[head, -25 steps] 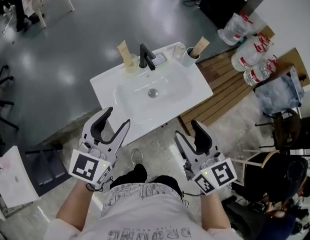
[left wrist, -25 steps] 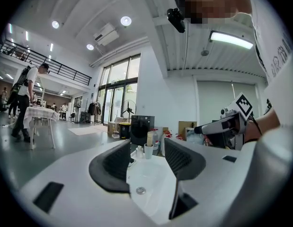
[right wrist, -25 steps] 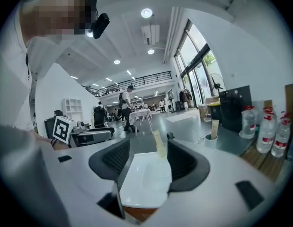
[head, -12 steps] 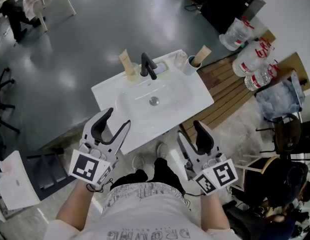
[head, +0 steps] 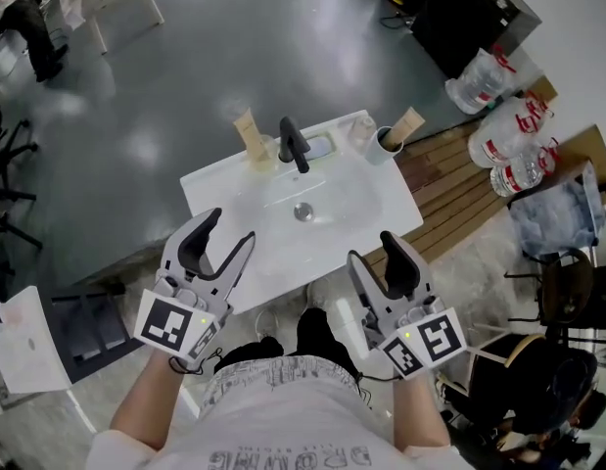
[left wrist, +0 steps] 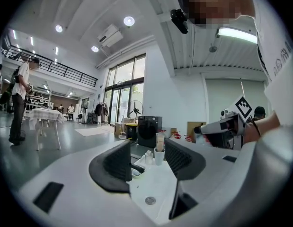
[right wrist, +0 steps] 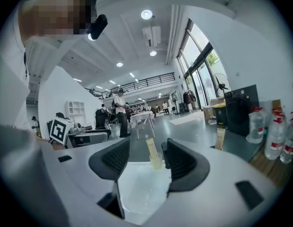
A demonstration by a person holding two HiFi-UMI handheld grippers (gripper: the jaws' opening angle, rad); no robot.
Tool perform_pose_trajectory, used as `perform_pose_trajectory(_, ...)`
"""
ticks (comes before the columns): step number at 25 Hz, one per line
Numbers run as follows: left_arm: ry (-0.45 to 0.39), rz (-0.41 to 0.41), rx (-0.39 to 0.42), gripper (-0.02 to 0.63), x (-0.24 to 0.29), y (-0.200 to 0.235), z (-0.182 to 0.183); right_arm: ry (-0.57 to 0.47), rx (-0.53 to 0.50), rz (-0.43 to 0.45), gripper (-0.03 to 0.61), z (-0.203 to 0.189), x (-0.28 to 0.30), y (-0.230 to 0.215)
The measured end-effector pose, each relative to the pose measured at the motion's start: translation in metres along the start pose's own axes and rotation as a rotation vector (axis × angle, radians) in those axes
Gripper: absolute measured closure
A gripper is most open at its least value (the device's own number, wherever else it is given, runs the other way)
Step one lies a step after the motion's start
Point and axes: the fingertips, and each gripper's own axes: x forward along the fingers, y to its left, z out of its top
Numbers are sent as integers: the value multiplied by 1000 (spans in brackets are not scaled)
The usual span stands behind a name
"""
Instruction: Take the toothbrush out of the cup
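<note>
Head view, finding: my left claw (head: pixel 229 228) and right claw (head: pixel 373 251) both stand released, nothing between the jaws, near my body and short of the sink (head: pixel 209 179). Beyond, flanking the faucet (head: pixel 293 143), a yellowish cup (head: pixel 258 153) holds one beige item (head: pixel 247 125) and a white cup (head: pixel 386 147) holds a second beige item (head: pixel 408 122). I cannot tell which is the toothbrush. Assessment: nothing done; approach, grasp and lift remain.

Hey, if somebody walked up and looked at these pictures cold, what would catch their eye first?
The white sink with its black faucet stands on a grey floor, with the left cup and the right cup, each holding something tan, at its back corners. Nearer the person, the left gripper and right gripper hang short of it, fingers apart and empty.
</note>
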Motion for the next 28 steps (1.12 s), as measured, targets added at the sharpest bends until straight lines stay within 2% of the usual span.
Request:
perform_pose_trajectory(11, 11, 133, -6, 367, 52, 10, -3, 23, -25, 126, 327, 19, 39, -59)
perform_pose_trajectory(18, 16, 232, -11, 367, 76, 25, -6, 45, -35, 230, 327, 31, 71, -80)
perform_pose_trajectory(28, 35, 296, -22, 367, 105, 57, -22, 77, -46, 301, 327, 34, 105, -100)
